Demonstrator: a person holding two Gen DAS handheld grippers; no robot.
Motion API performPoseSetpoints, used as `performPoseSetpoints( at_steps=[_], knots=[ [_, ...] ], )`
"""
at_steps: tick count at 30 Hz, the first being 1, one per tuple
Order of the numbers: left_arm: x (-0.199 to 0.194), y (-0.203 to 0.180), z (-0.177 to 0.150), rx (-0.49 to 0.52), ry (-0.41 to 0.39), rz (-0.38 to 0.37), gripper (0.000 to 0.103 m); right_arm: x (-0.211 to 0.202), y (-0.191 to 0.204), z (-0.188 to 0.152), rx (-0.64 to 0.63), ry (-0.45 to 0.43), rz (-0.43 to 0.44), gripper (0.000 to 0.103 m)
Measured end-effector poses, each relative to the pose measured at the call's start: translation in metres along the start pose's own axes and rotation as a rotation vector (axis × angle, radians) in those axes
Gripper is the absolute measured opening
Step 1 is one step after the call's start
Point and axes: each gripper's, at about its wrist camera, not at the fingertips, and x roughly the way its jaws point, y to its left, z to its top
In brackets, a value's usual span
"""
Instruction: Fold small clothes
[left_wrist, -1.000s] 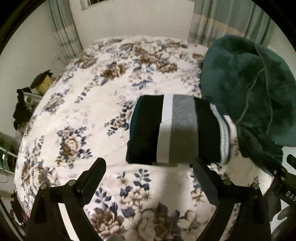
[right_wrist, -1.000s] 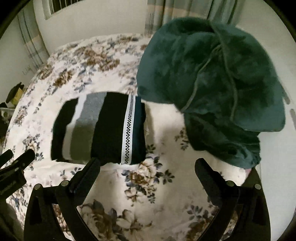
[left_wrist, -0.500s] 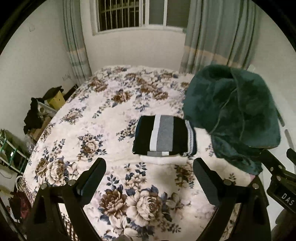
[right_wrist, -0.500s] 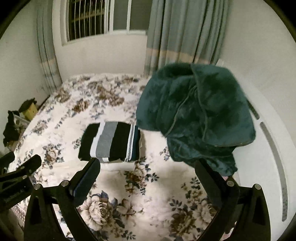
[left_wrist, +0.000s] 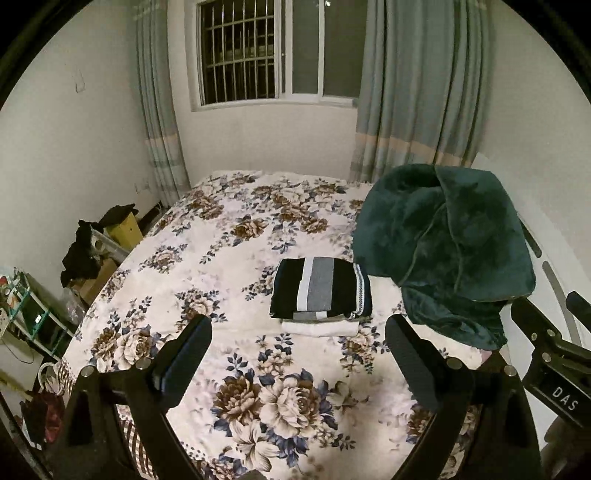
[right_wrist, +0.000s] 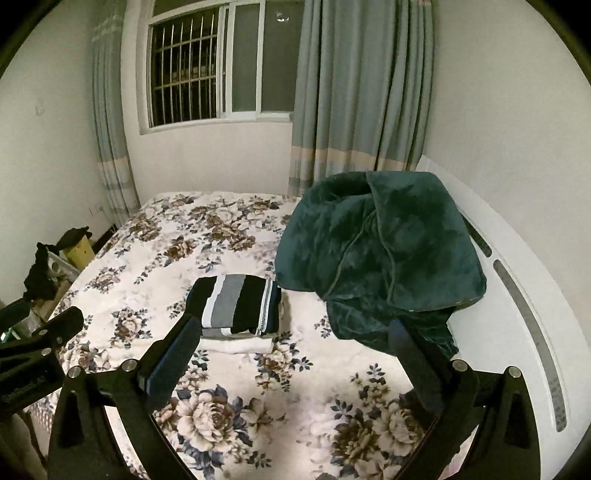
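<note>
A folded black garment with grey and white stripes (left_wrist: 320, 288) lies on a folded white piece (left_wrist: 319, 328) in the middle of the floral bed (left_wrist: 207, 280). The same stack shows in the right wrist view (right_wrist: 236, 305). My left gripper (left_wrist: 297, 360) is open and empty, held well back above the near part of the bed. My right gripper (right_wrist: 291, 363) is open and empty too, also back from the stack. The right gripper's body shows at the right edge of the left wrist view (left_wrist: 554, 354).
A dark green plush blanket (left_wrist: 443, 243) is heaped at the right of the stack, against the white headboard (right_wrist: 524, 295). Boxes, dark clothes and a shelf (left_wrist: 92, 251) stand left of the bed. A barred window (left_wrist: 258, 51) and curtains are behind.
Both grippers have pulled up and far back from the folded stack, so the whole bed and room have come into view. The stack has stayed in place.
</note>
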Motion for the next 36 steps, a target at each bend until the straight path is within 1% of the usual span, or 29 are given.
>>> performPoseSetpoints(
  at_steps=[4,9,10,11,16,36],
  knots=[
    [-0.014,-0.001,-0.005,0.003,-0.013,-0.002,0.096,-0.022,-0.006,-0.001,0.004,-0.018,0.004,0.103],
    [-0.024,-0.003,-0.009,0.001,-0.023,0.009,0.097,-0.032,-0.009,0.001,0.004,-0.031,0.011,0.103],
    [-0.025,-0.003,-0.010,-0.002,-0.025,0.009,0.101,-0.030,-0.010,0.001,0.004,-0.030,0.013,0.103],
    [-0.025,-0.004,-0.010,-0.001,-0.028,0.009,0.102,-0.032,-0.010,0.002,0.005,-0.031,0.015,0.103],
    [-0.034,-0.003,-0.007,-0.012,-0.041,0.013,0.102,-0.031,-0.012,0.003,0.005,-0.031,0.015,0.103],
    [-0.036,0.000,-0.001,-0.010,-0.033,0.041,0.102,-0.029,-0.012,0.009,-0.007,-0.020,0.038,0.103]
  ],
)
